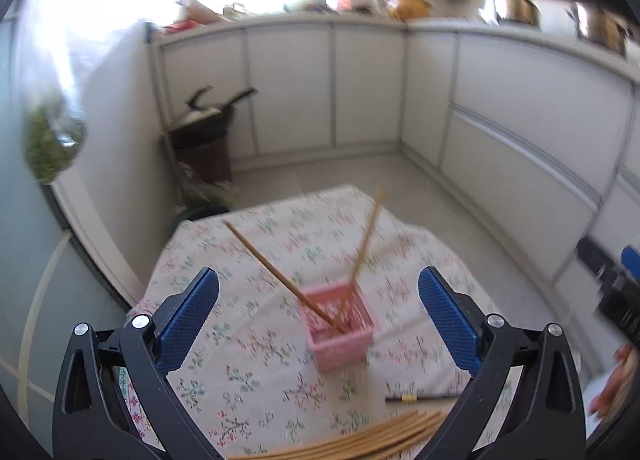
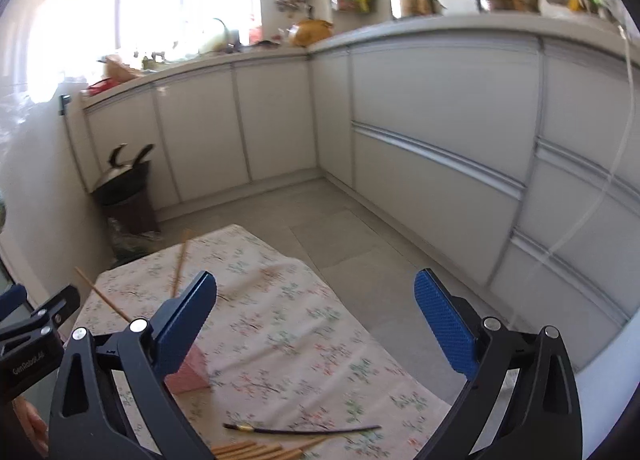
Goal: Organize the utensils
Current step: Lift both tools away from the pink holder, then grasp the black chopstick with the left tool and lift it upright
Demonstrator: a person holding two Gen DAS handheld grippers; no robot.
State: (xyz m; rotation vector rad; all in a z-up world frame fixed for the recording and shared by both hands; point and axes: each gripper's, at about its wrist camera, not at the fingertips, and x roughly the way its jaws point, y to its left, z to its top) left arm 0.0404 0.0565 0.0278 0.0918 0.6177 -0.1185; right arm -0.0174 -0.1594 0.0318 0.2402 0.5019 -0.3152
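A pink basket point(image 1: 342, 326) stands on the floral-cloth table point(image 1: 256, 244) with two wooden chopsticks point(image 1: 280, 272) leaning out of it, crossed. My left gripper point(image 1: 318, 312) is open and empty, held above and just in front of the basket. More wooden chopsticks point(image 1: 360, 440) lie in a bundle at the near edge, beside one black chopstick point(image 1: 420, 397). My right gripper point(image 2: 316, 318) is open and empty over the table's right part; the basket point(image 2: 188, 374) is partly hidden behind its left finger. The black chopstick point(image 2: 304, 430) and the bundle point(image 2: 256, 450) lie below it.
White kitchen cabinets point(image 2: 440, 120) run along the back and right. A dark bin with pans point(image 2: 124, 196) stands in the far left corner. Tiled floor point(image 2: 340, 228) lies beyond the table. The other gripper point(image 2: 32, 336) shows at the left edge.
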